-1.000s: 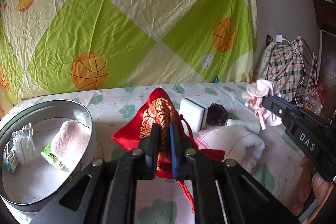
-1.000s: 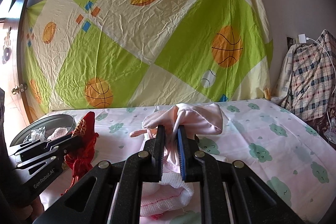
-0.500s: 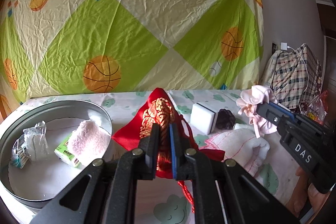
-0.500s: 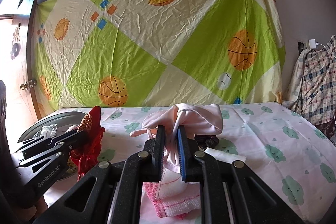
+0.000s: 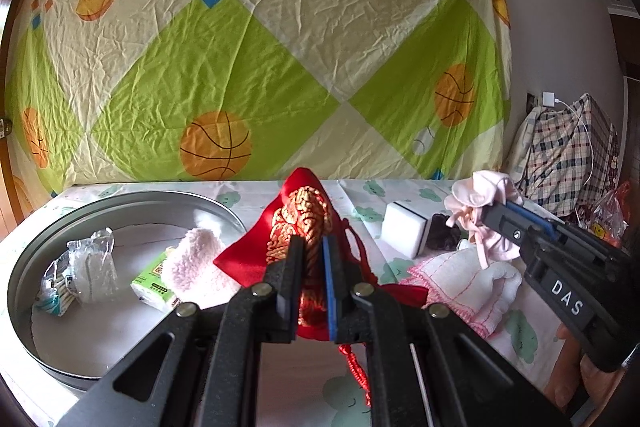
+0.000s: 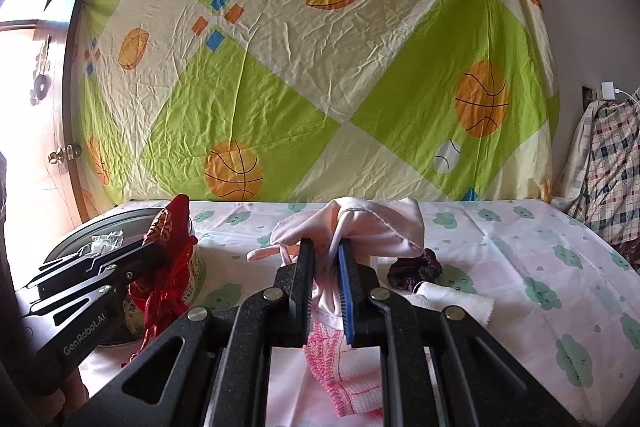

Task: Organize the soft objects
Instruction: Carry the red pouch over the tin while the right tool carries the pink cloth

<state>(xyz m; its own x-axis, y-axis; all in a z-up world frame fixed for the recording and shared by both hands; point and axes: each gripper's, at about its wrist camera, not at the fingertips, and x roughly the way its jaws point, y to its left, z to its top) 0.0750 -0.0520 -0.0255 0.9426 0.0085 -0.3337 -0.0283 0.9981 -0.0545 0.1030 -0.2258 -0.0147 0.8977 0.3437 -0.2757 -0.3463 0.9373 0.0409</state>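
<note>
The left gripper point(image 5: 310, 251) is clamped on a red embroidered pouch point(image 5: 302, 223), held up off the bed with its tassel cord hanging below the jaws. The right gripper point(image 6: 325, 255) is clamped on a pale pink garment point(image 6: 360, 223), also lifted clear of the sheet.

In the left wrist view, the round metal tin point(image 5: 36, 263) sits at about 9 o'clock from the pouch. It already holds a fluffy pink cloth point(image 5: 192, 263), a green-and-white packet point(image 5: 154, 285) and a clear plastic-wrapped bundle point(image 5: 86, 267), so part of the sorting looks done.

Still out on the bed sheet point(image 6: 520, 255), at roughly 3 o'clock from the pouch: a white sponge block point(image 5: 404, 229), a dark scrunchie point(image 5: 442, 237) touching it, and a white towel with pink trim point(image 5: 468, 275) nearer the camera.

Judging by this, the task is around midway: two items are in hand and not yet placed, and three remain to collect
</note>
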